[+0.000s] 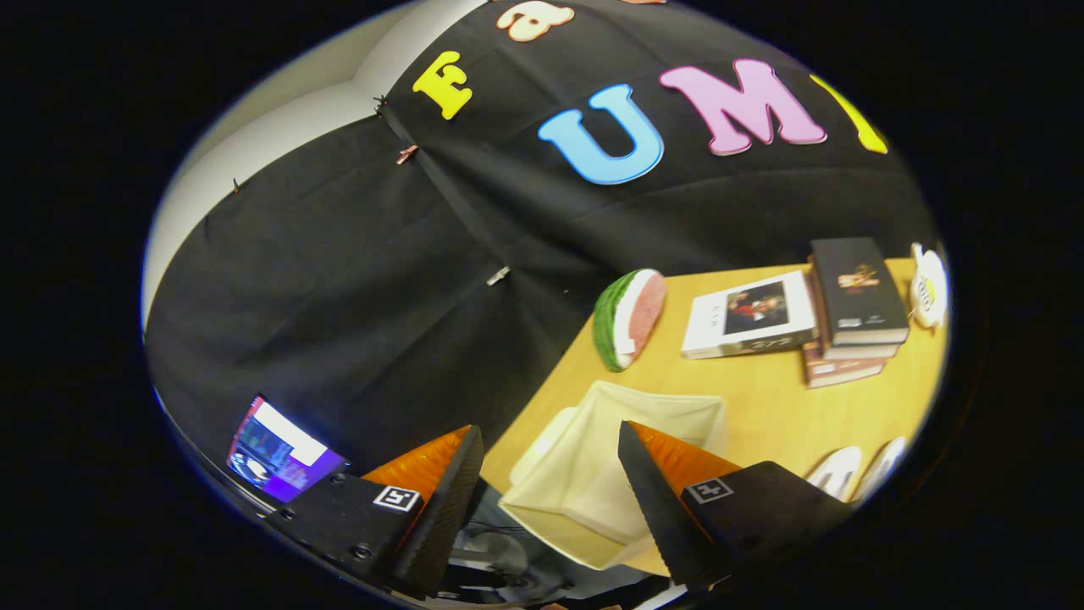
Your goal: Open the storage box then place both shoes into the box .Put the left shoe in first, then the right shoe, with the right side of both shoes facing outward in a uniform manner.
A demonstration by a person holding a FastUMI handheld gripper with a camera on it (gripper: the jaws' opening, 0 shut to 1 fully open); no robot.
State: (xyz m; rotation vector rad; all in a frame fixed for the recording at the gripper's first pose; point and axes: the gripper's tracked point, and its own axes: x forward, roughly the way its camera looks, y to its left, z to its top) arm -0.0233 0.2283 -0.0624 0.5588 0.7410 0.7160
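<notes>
A: Where is the storage box?
B: It sits on the near corner of the wooden table. It is pale and see-through. I cannot tell if its lid is on or off.
A: What is the gripper doing?
B: Its two fingers are spread wide apart. They hold nothing. The box shows in the gap between them, just ahead, and they are not touching it.
A: Where are the shoes?
B: Two white shoes lie side by side on the table, to the right of the box. Only part of them shows.
A: What else is near the box?
B: A watermelon slice stands beyond the box. A stack of books lies farther back, to the right of the box. A lit screen glows off to the box's left.
</notes>
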